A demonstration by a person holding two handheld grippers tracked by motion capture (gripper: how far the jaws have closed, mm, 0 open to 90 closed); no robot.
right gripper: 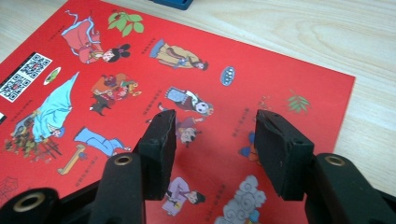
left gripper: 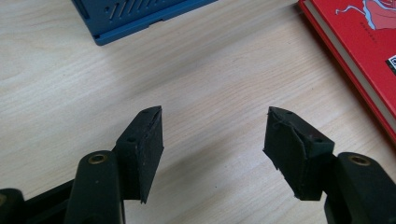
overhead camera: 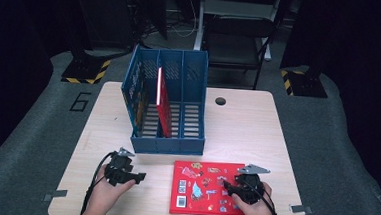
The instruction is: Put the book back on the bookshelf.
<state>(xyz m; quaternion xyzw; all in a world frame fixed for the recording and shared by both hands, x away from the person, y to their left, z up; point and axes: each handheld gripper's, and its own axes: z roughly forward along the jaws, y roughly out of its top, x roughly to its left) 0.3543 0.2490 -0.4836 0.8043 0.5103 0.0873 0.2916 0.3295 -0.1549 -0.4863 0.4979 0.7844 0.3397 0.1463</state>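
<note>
A: Item one, flat red hardcover picture book point(overhead camera: 201, 188)?
B: Lies cover-up at the near edge of the pale wooden worktop point(overhead camera: 242, 125), right of middle.
A: Right gripper point(right gripper: 212, 140)?
B: Above the book's right half, jaws apart, holding nothing.
A: Left gripper point(left gripper: 212, 144)?
B: Over bare wood near the near-left corner, jaws spread, empty.
A: Blue slatted plastic file rack point(overhead camera: 166, 106)?
B: Toward the far edge, a thin red book point(overhead camera: 163, 101) upright inside.
</note>
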